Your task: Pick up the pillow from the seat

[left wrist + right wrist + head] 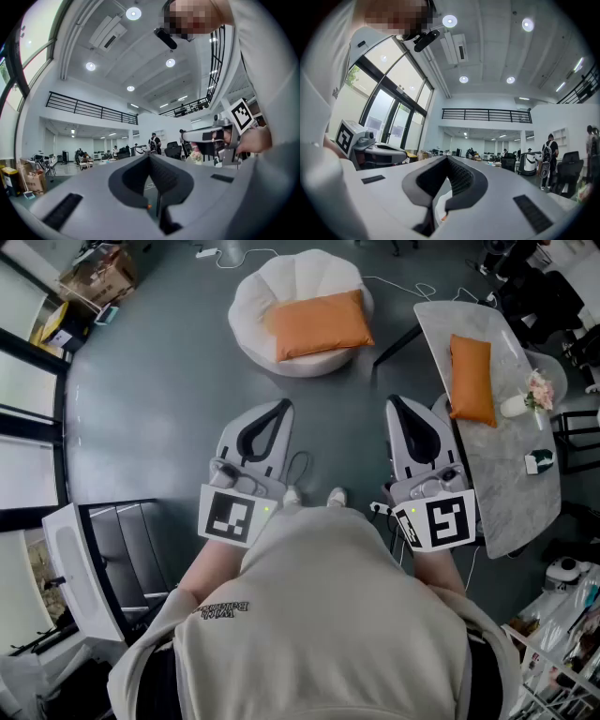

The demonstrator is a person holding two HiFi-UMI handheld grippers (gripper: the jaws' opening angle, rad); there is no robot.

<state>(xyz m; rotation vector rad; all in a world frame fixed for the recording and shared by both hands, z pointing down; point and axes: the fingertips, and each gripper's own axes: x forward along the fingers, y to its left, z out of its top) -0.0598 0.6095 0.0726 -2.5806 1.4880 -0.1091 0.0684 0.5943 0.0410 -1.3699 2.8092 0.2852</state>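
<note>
An orange pillow (322, 323) lies on a round white seat (258, 296) at the top of the head view. A second orange pillow (472, 379) rests on the marble table (506, 484) to the right. My left gripper (285, 405) is held in front of the person's chest, jaws tips together, nothing between them. My right gripper (393, 402) sits level with it, also shut and empty. Both are well short of the seat. In the left gripper view the left gripper (149, 155) points out across the hall; in the right gripper view the right gripper (447, 159) does the same.
The marble table holds a small vase of flowers (521, 401) and a small dark box (539, 461). A black-framed rack (131, 559) stands at lower left. Cardboard boxes (97, 277) sit at top left. Cables (403, 287) trail on the grey floor behind the seat.
</note>
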